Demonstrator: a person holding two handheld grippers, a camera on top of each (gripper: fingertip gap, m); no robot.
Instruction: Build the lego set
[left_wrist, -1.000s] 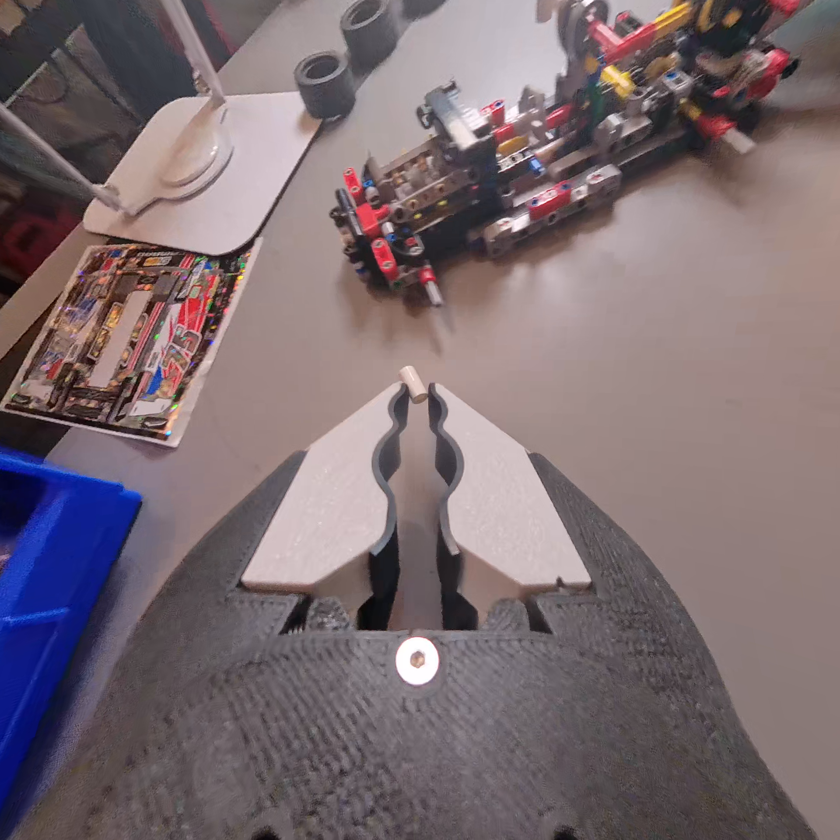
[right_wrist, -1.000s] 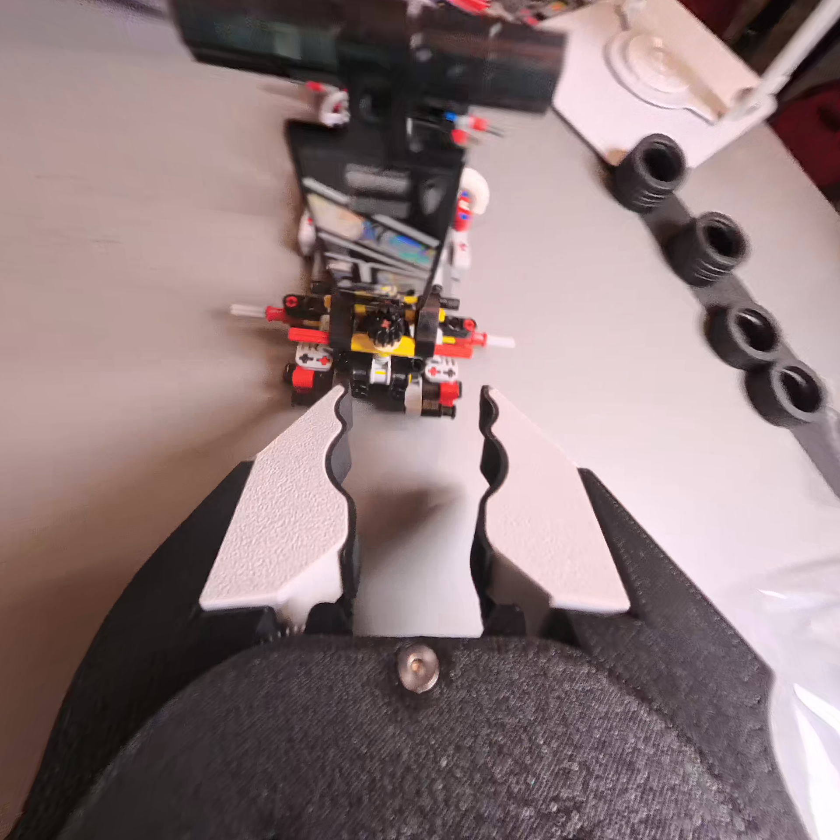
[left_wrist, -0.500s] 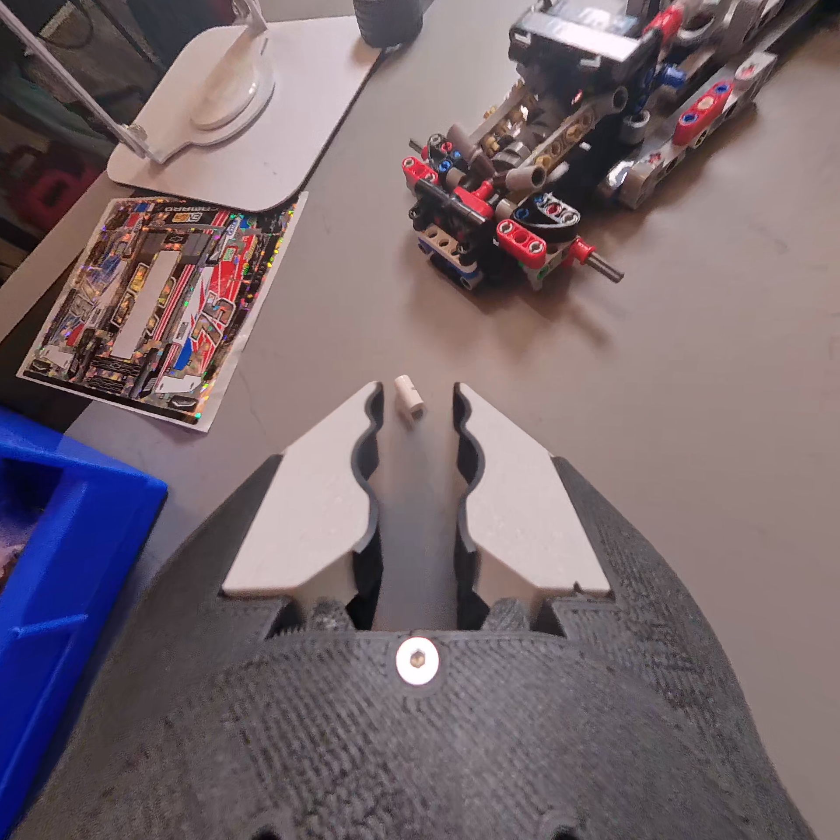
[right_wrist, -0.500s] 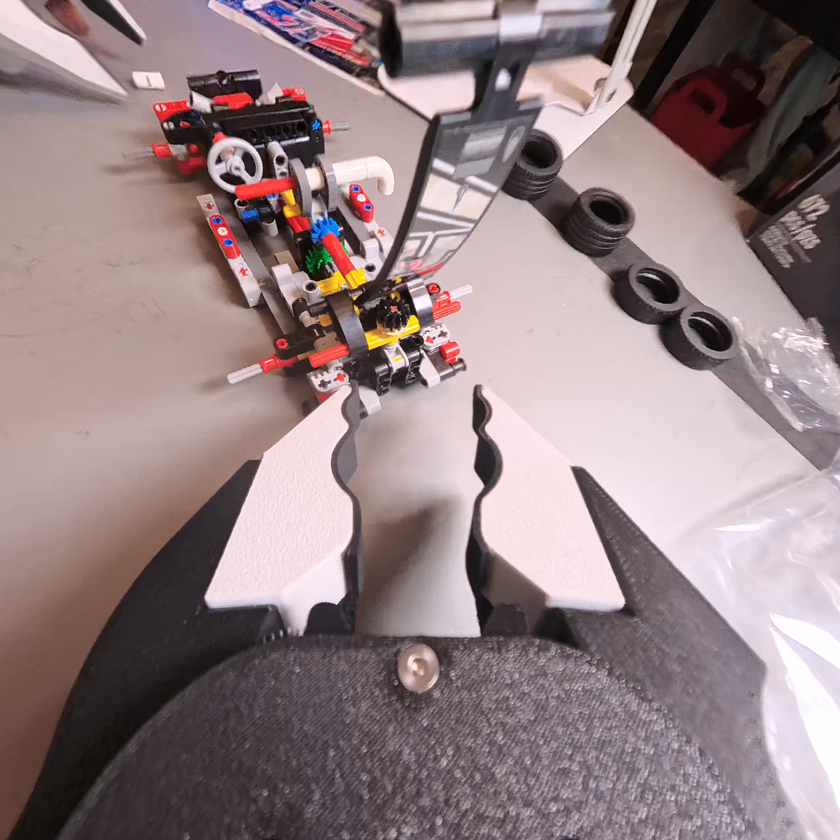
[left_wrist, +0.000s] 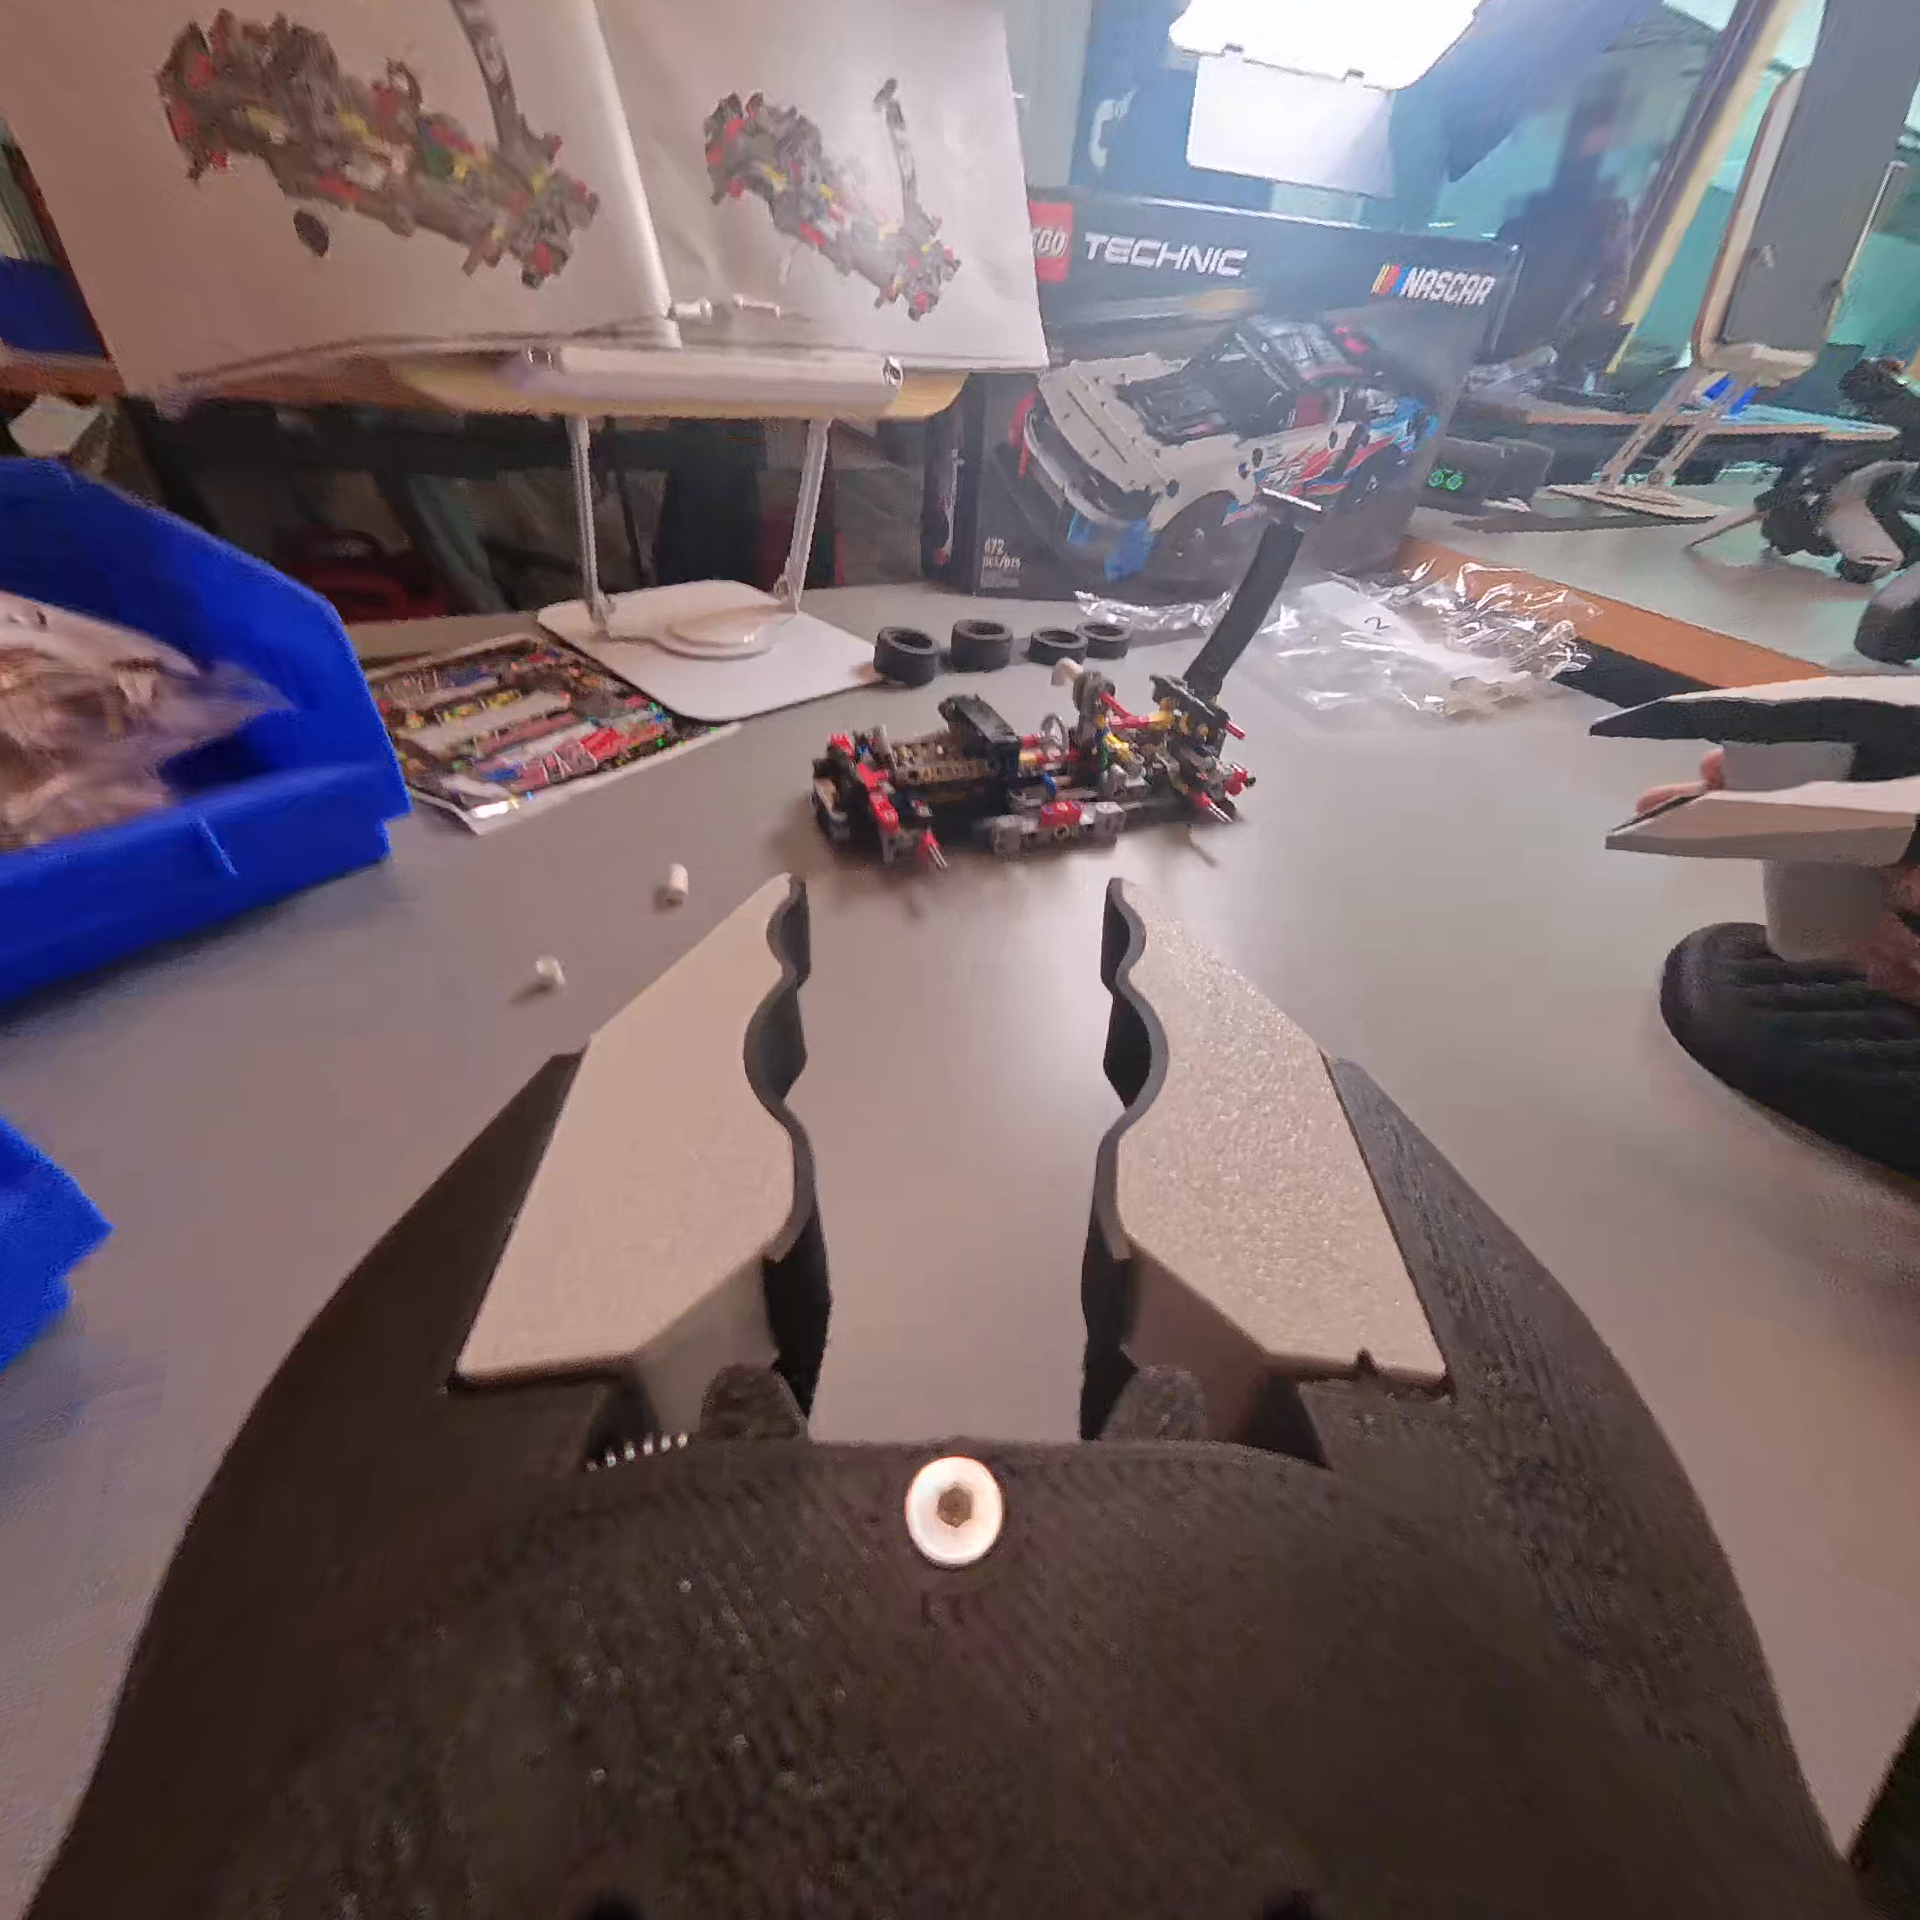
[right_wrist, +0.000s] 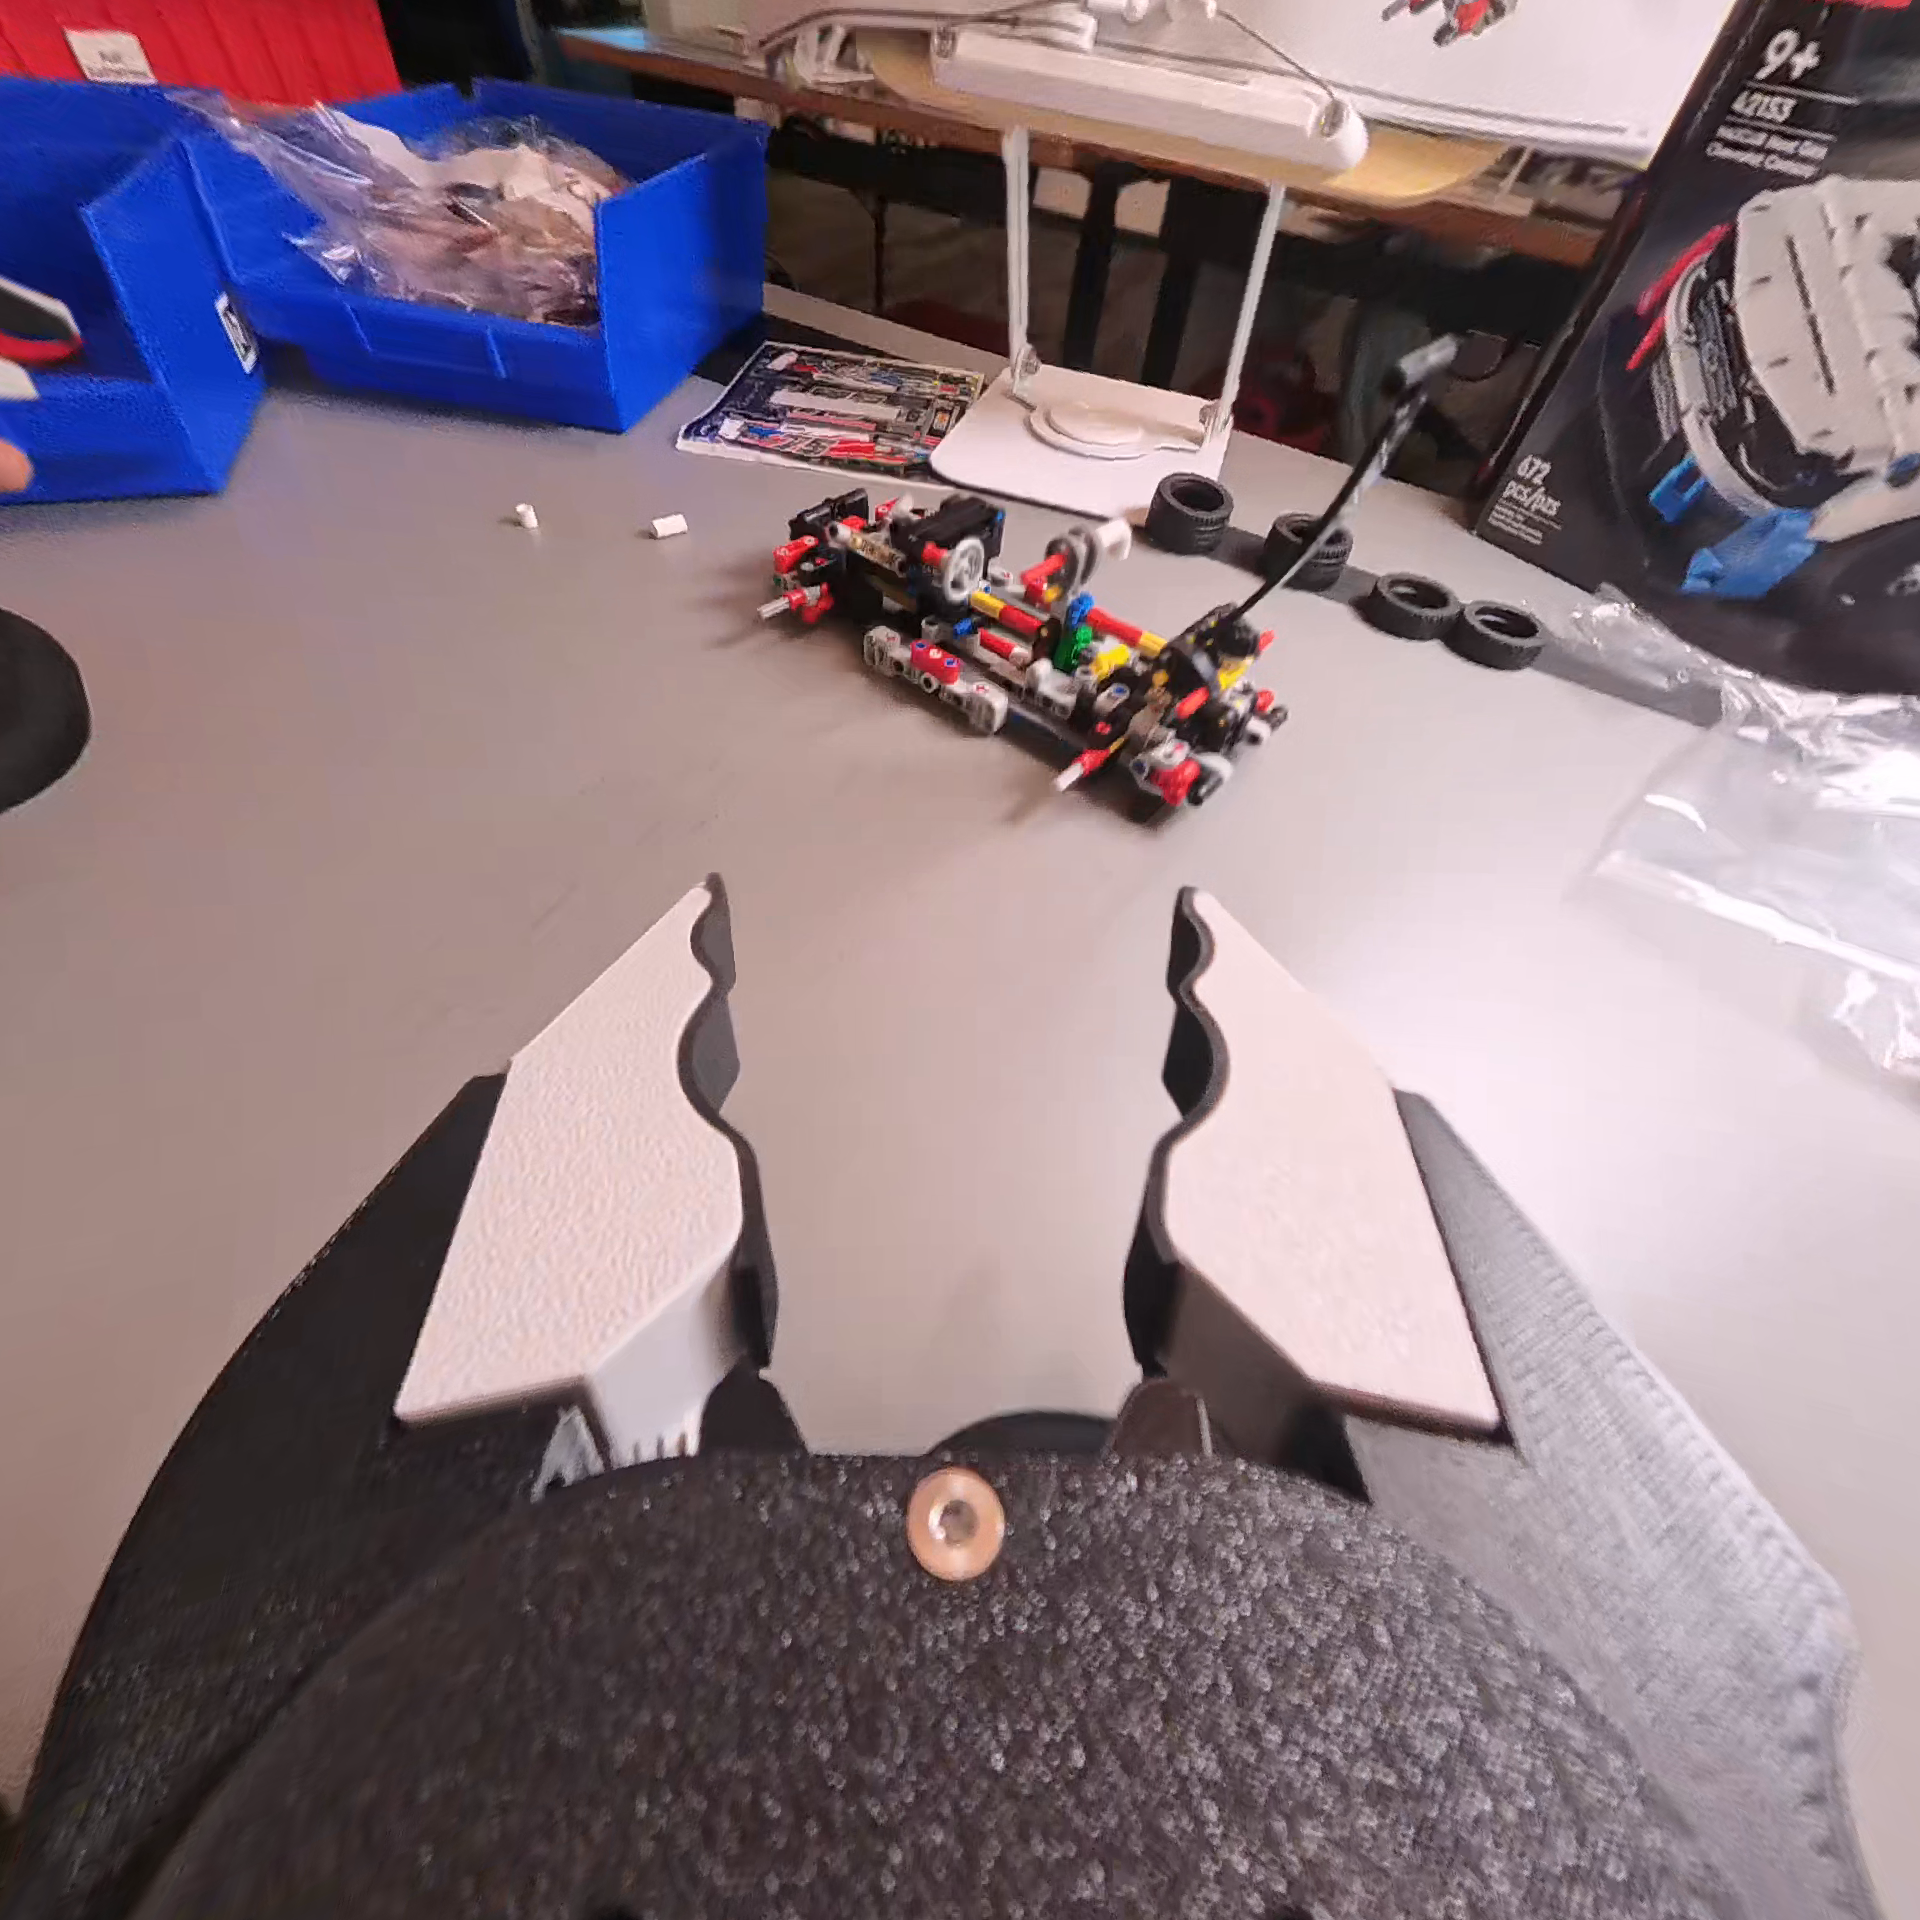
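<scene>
- The left tool (left_wrist: 951, 904) stands wide with nothing between its fingers, over the grey counter (left_wrist: 1403, 935).
- Nearest it, to the left, lie two small white cylindrical plastic pieces (left_wrist: 673, 885), apart from each other.
- The right tool (right_wrist: 948, 899) gapes wider still, its grasp bare.
- Ahead of both sits a partly built multicoloured brick car chassis (right_wrist: 1023, 649), a thin black strip rising from its rear.
- Behind it: four black rubber tyres (right_wrist: 1340, 577), a white document stand (right_wrist: 1081, 436), blue plastic bins (right_wrist: 488, 281).
</scene>
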